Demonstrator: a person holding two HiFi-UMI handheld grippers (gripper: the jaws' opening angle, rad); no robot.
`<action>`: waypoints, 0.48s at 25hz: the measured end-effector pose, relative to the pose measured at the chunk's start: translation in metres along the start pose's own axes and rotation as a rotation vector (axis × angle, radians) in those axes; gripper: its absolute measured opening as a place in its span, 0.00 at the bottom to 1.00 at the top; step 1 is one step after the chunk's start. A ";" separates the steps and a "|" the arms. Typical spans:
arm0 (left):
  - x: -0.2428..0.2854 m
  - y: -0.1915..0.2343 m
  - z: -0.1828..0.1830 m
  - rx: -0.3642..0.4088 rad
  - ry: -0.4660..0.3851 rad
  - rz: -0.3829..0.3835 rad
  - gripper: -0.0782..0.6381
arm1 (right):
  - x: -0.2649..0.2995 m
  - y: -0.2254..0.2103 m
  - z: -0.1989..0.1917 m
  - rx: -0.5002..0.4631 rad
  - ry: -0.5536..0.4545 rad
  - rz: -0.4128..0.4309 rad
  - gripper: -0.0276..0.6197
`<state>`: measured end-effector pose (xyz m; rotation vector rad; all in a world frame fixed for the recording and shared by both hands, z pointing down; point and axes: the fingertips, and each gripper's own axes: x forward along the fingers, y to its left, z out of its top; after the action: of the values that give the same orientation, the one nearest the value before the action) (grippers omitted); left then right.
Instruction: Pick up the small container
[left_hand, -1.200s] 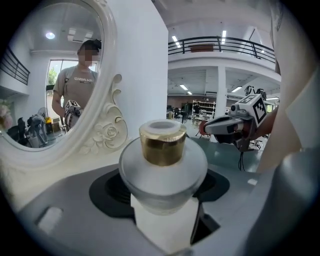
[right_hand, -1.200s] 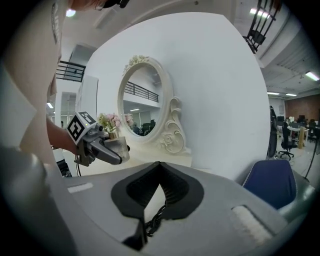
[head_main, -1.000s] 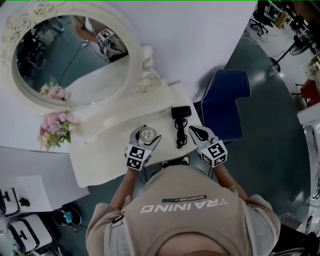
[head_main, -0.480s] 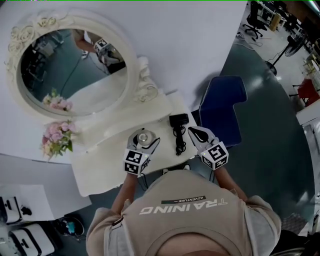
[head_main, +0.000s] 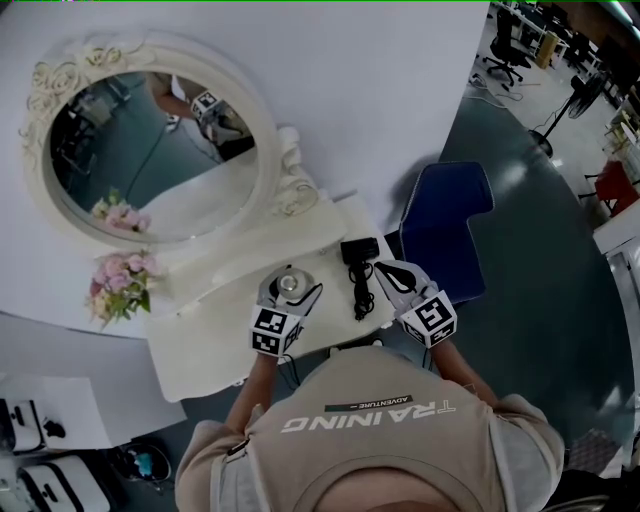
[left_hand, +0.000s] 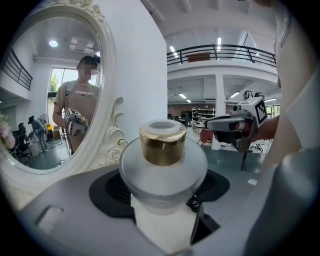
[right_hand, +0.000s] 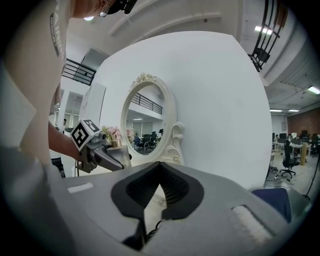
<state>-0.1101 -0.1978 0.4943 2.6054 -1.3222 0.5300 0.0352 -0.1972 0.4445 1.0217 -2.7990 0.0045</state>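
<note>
The small container (head_main: 289, 284) is a frosted jar (left_hand: 162, 172) with a gold cap (left_hand: 162, 145). My left gripper (head_main: 291, 290) is shut on it, one jaw on each side of its body, and holds it upright over the white dressing table (head_main: 215, 330). The right gripper view shows the same container (right_hand: 115, 145) held in the left gripper (right_hand: 112, 159). My right gripper (head_main: 392, 275) hovers at the table's right edge, shut with nothing in it. Its pads (right_hand: 172, 192) meet at the tip.
A black power adapter (head_main: 358, 250) with its coiled cable (head_main: 361, 290) lies between the two grippers. An oval mirror in an ornate white frame (head_main: 290, 170) stands behind, pink flowers (head_main: 125, 280) at its left. A blue chair (head_main: 450, 220) is at the right.
The head view has shifted a little. My left gripper stays shut on the container and my right gripper stays shut beside the cable, with both in nearly the same places.
</note>
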 end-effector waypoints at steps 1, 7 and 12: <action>-0.001 0.000 0.000 -0.002 -0.003 0.002 0.60 | 0.000 -0.001 0.001 -0.003 -0.005 -0.004 0.05; -0.002 0.002 0.004 0.012 -0.019 0.001 0.60 | 0.001 -0.005 0.002 -0.001 -0.005 -0.016 0.05; -0.002 0.000 0.007 0.030 -0.022 -0.006 0.60 | -0.002 -0.006 0.000 0.004 -0.010 -0.031 0.05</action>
<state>-0.1096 -0.1987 0.4875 2.6455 -1.3233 0.5251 0.0402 -0.2005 0.4443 1.0686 -2.7924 0.0011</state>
